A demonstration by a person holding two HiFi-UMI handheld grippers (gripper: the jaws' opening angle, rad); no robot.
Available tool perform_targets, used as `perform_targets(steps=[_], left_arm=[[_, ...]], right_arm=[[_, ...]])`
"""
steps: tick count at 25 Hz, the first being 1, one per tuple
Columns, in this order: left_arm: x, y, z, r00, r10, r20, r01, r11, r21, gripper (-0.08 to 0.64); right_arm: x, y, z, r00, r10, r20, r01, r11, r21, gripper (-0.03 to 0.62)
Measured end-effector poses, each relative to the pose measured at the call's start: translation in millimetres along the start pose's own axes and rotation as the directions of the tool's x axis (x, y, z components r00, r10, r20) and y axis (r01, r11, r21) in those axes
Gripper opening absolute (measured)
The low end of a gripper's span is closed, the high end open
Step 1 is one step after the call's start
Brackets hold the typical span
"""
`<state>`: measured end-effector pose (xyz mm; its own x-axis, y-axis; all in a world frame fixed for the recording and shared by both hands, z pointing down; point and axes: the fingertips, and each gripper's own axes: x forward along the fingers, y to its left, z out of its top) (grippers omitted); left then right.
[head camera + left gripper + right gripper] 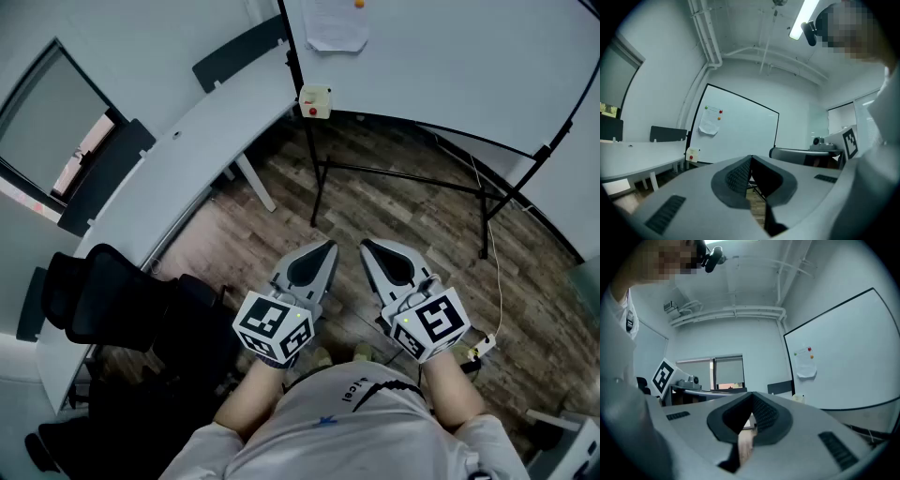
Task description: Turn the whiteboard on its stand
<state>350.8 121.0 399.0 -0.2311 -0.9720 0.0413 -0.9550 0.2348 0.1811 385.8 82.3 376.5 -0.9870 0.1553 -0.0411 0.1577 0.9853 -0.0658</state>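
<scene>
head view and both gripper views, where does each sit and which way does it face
Head view: on the person's head, steeply down at floor, left gripper, right gripper, forearms.
Left gripper view: on that gripper, level, facing the whiteboard; own shut jaws show.
Right gripper view: on that gripper, level, whiteboard at right; own shut jaws show.
Shared: all show the whiteboard.

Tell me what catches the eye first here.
The big whiteboard on its black stand fills the top right of the head view, a paper sheet stuck near its left edge. Low in the middle, the left gripper and right gripper sit side by side, both shut and empty, apart from the board.
</scene>
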Motion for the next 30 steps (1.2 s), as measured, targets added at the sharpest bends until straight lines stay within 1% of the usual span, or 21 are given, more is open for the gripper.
perform_targets(steps=[8, 10, 12, 15, 19, 24, 30], left_arm=[[20, -19, -9, 0.999, 0.011, -0.03, -0.011, 1.0, 0.0, 0.011], [25, -16, -10, 0.999, 0.02, -0.038, -0.02, 1.0, 0.002, 0.011], [23, -8, -12, 0.998, 0.041, -0.043, -0.041, 0.999, 0.001, 0.011], [18, 13, -14, 0.996, 0.082, -0.048, -0.082, 0.997, -0.013, 0.011], [26, 44, -11, 0.992, 0.122, -0.035, -0.123, 0.992, -0.018, 0.011], [50, 81, -8, 0.995, 0.097, -0.027, -0.097, 0.995, -0.018, 0.011], [74, 157, 15, 0.998, 0.059, -0.015, -0.059, 0.998, -0.022, 0.011]], right_arm=[[-23, -23, -7, 1.0, 0.013, -0.011, -0.013, 0.999, 0.033, 0.012], [-24, -32, -9, 1.0, 0.016, -0.008, -0.016, 0.999, 0.047, 0.012], [-22, -39, -14, 1.0, 0.019, -0.004, -0.019, 0.997, 0.081, 0.012], [-19, -43, -18, 1.0, 0.029, -0.005, -0.028, 0.992, 0.121, 0.012], [-7, -55, -21, 0.999, 0.036, -0.012, -0.034, 0.992, 0.124, 0.012], [26, -65, -27, 0.999, 0.023, -0.037, -0.019, 0.993, 0.114, 0.012], [112, -74, -18, 0.999, 0.004, -0.05, 0.001, 0.995, 0.098, 0.012]])
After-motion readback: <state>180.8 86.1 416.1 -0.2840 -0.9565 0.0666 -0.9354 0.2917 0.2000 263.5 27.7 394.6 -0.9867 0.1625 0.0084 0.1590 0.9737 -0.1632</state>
